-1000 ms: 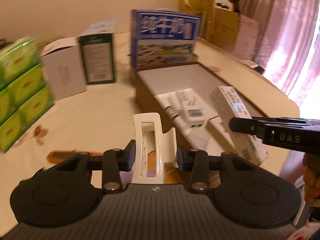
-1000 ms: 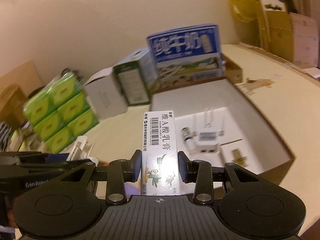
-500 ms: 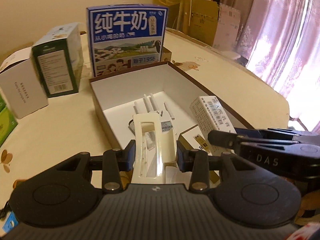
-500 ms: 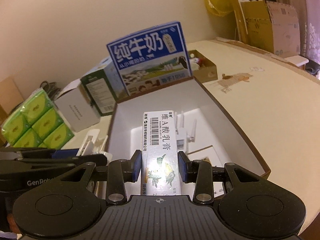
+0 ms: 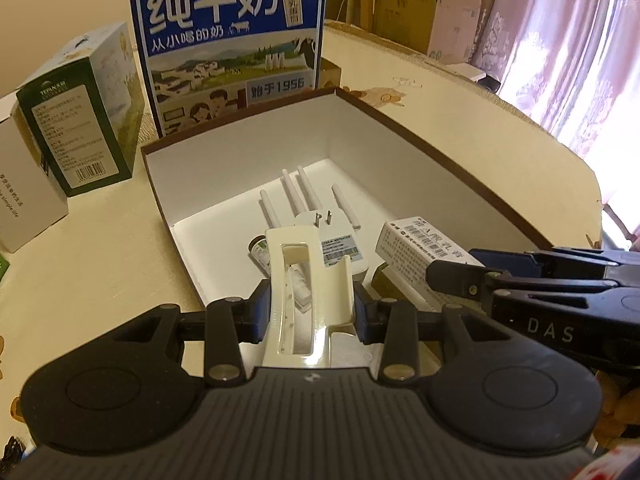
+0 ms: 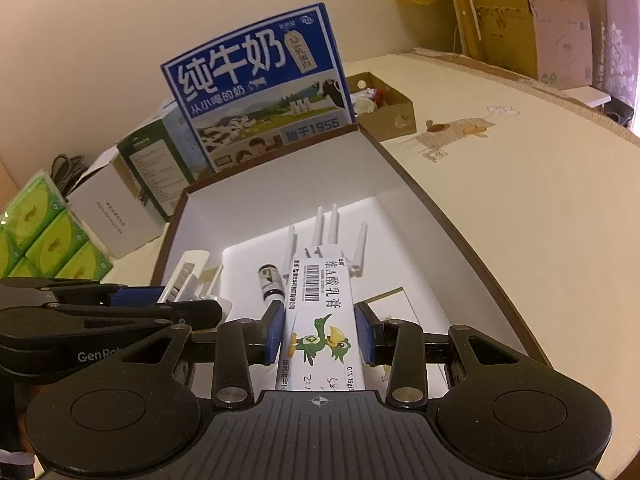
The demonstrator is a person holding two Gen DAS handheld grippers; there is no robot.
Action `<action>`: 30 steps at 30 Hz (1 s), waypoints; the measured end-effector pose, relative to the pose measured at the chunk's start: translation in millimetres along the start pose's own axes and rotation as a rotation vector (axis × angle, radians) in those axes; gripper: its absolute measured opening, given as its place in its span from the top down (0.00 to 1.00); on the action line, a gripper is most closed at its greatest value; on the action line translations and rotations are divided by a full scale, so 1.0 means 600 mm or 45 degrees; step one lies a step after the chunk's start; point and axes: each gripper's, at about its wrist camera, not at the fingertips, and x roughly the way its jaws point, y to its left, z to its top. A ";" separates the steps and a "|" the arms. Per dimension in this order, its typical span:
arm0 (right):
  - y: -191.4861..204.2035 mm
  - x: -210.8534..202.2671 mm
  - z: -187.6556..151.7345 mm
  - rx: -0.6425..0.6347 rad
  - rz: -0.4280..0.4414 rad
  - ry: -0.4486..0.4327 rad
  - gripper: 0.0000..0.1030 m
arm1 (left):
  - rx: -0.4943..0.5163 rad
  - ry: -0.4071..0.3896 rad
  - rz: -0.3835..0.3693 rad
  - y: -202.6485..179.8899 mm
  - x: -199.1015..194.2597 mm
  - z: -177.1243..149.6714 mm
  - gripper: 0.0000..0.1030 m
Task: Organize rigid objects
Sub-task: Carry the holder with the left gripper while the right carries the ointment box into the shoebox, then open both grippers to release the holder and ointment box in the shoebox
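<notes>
I see a cream plastic clip and a white ointment carton, both held above the open white-lined box's near end, carton right of clip.

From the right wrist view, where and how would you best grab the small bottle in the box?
Grip the bottle across its labelled body, coming from above with the fingers on either long side. It lies flat on the box floor, neck toward the camera, so the round body gives parallel faces. The router antenna lies close on its right, probably leaving little room there.
</notes>
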 end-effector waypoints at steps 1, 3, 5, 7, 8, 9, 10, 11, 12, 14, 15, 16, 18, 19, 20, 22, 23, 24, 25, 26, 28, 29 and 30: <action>-0.001 0.003 0.000 0.002 0.001 0.002 0.66 | 0.000 0.003 0.000 0.001 0.003 0.000 0.66; -0.002 0.007 0.000 0.005 0.002 0.005 0.66 | -0.002 0.014 -0.003 0.002 0.010 -0.001 0.66; -0.001 0.011 0.000 0.006 0.004 0.008 0.66 | -0.001 0.020 -0.003 0.004 0.016 -0.001 0.66; -0.001 0.014 0.000 0.008 0.004 0.011 0.66 | 0.001 0.027 -0.004 0.004 0.021 -0.001 0.66; -0.002 0.016 0.000 0.009 0.005 0.013 0.66 | 0.002 0.029 -0.004 0.004 0.023 -0.001 0.66; -0.002 0.017 0.000 0.010 0.004 0.013 0.66 | 0.002 0.030 -0.004 0.005 0.025 0.000 0.66; -0.002 0.018 0.001 0.010 0.004 0.013 0.66 | 0.003 0.032 -0.003 0.005 0.027 0.000 0.66; -0.002 0.019 0.001 0.009 0.003 0.015 0.66 | 0.002 0.033 -0.002 0.005 0.029 0.001 0.66; -0.002 0.019 0.001 0.010 0.002 0.015 0.66 | 0.002 0.035 -0.001 0.006 0.031 0.001 0.66; -0.003 0.022 0.002 0.010 0.000 0.015 0.66 | 0.001 0.038 0.002 0.007 0.034 0.002 0.66; -0.002 0.024 0.002 0.005 -0.001 0.014 0.66 | 0.002 0.038 0.002 0.008 0.035 0.002 0.66; -0.001 0.025 0.001 -0.004 0.000 0.010 0.66 | 0.002 0.039 0.003 0.008 0.036 0.003 0.66; 0.003 0.027 0.001 -0.032 0.012 -0.001 0.66 | 0.004 0.038 0.002 0.009 0.037 0.003 0.66; 0.006 0.027 0.002 -0.040 -0.003 -0.004 0.66 | 0.005 0.038 0.001 0.009 0.037 0.003 0.66; 0.007 0.028 0.001 -0.040 -0.018 0.000 0.65 | 0.007 0.037 0.001 0.008 0.036 0.002 0.66; 0.003 0.031 0.002 -0.015 -0.009 0.012 0.62 | 0.010 0.039 0.002 0.007 0.038 0.003 0.66; 0.000 0.031 0.003 0.001 0.004 0.013 0.62 | 0.010 0.039 0.001 0.007 0.038 0.003 0.66; -0.002 0.030 0.002 0.013 0.011 0.012 0.62 | 0.010 0.040 0.000 0.007 0.039 0.003 0.66; -0.004 0.029 0.003 0.015 0.009 0.012 0.61 | 0.012 0.042 0.000 0.007 0.040 0.003 0.66; -0.005 0.029 0.003 0.015 0.004 0.014 0.61 | 0.013 0.044 0.001 0.006 0.041 0.003 0.66; -0.007 0.030 0.002 0.018 0.003 0.020 0.61 | 0.013 0.047 0.004 0.006 0.044 0.003 0.66; -0.009 0.030 0.002 0.025 0.001 0.023 0.61 | 0.013 0.049 0.004 0.007 0.046 0.004 0.66; -0.011 0.031 0.002 0.031 -0.002 0.026 0.61 | 0.013 0.052 0.005 0.007 0.047 0.004 0.66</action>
